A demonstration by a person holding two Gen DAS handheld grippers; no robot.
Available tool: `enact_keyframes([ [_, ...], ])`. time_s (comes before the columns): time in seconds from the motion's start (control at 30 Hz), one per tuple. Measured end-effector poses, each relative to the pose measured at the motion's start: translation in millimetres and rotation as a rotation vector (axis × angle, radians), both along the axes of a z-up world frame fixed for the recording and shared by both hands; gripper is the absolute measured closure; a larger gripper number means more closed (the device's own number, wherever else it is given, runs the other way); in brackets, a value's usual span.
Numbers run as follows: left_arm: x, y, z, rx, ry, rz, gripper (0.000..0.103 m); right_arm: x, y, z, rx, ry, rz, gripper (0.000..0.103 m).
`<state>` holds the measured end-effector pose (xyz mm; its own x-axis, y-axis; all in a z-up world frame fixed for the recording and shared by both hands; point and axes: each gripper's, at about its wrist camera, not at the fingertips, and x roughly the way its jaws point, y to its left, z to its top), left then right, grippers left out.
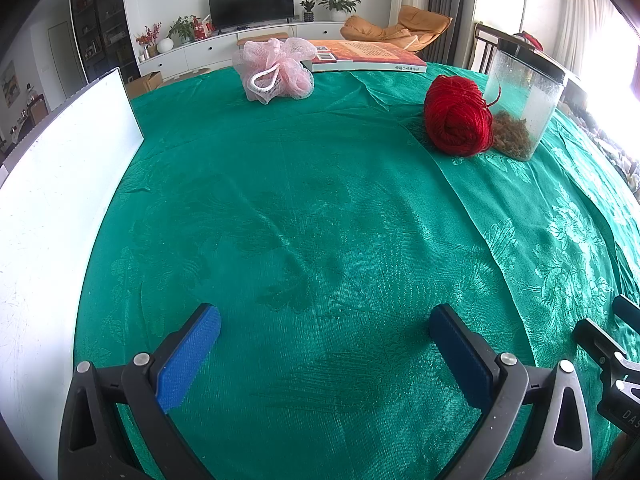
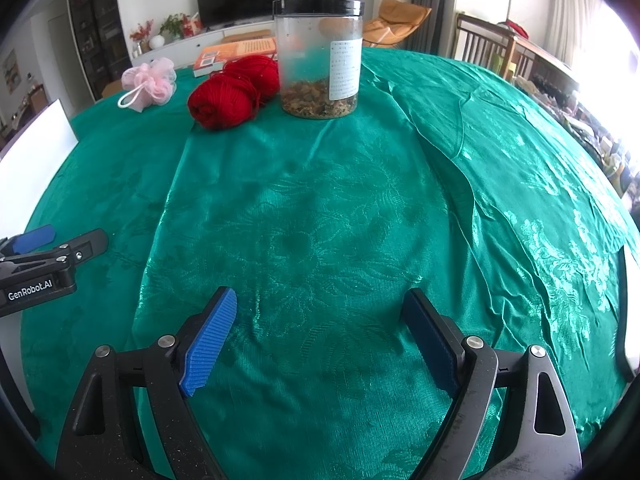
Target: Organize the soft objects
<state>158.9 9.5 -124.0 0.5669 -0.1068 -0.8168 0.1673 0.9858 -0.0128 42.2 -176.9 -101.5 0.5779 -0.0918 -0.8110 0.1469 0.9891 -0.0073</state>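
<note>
A pink mesh bath puff [image 1: 276,70] with a white loop lies at the far side of the green tablecloth [image 1: 304,208]; it also shows in the right wrist view [image 2: 150,82]. A red yarn ball [image 1: 456,116] lies at the far right, against a clear jar; the right wrist view shows the yarn [image 2: 232,90] as two joined balls. My left gripper [image 1: 326,328] is open and empty, low over the near cloth. My right gripper [image 2: 320,314] is open and empty too. The left gripper [image 2: 44,242] shows at the left edge of the right wrist view.
A clear plastic jar [image 2: 319,56] with a black lid and brown contents stands beside the yarn. An orange book [image 1: 364,56] lies at the far edge. A white board [image 1: 60,184] stands along the table's left side. A chair [image 2: 492,46] stands beyond the table.
</note>
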Motion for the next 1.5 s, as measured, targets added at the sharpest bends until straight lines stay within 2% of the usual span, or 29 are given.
enact_keyframes([
  [0.83,1,0,0,-0.002,0.000,-0.001,0.000,0,-1,0,0.000,-0.003,0.001,0.015],
  [0.97,1,4,1,0.008,0.040,-0.089,0.000,-1,-1,-1,0.000,-0.003,0.001,0.014],
  [1.03,-3,9,0,0.002,0.029,-0.117,0.000,-1,0,0,0.001,-0.004,0.002,0.014],
  [1.23,-11,11,1,-0.001,0.000,-0.104,0.000,1,-1,2,0.006,0.000,0.011,0.014],
  [1.3,-10,11,1,-0.001,-0.001,-0.100,0.000,9,-1,4,0.023,0.033,-0.007,0.015],
  [1.33,-9,11,1,-0.002,-0.001,-0.099,0.000,18,-2,8,0.063,0.037,-0.011,0.015],
  [1.4,-8,11,1,-0.002,-0.001,-0.099,0.000,42,1,18,0.161,-0.008,0.022,0.015],
  [1.5,-8,11,1,-0.003,-0.001,-0.099,0.000,98,16,33,0.181,-0.061,0.052,0.015],
])
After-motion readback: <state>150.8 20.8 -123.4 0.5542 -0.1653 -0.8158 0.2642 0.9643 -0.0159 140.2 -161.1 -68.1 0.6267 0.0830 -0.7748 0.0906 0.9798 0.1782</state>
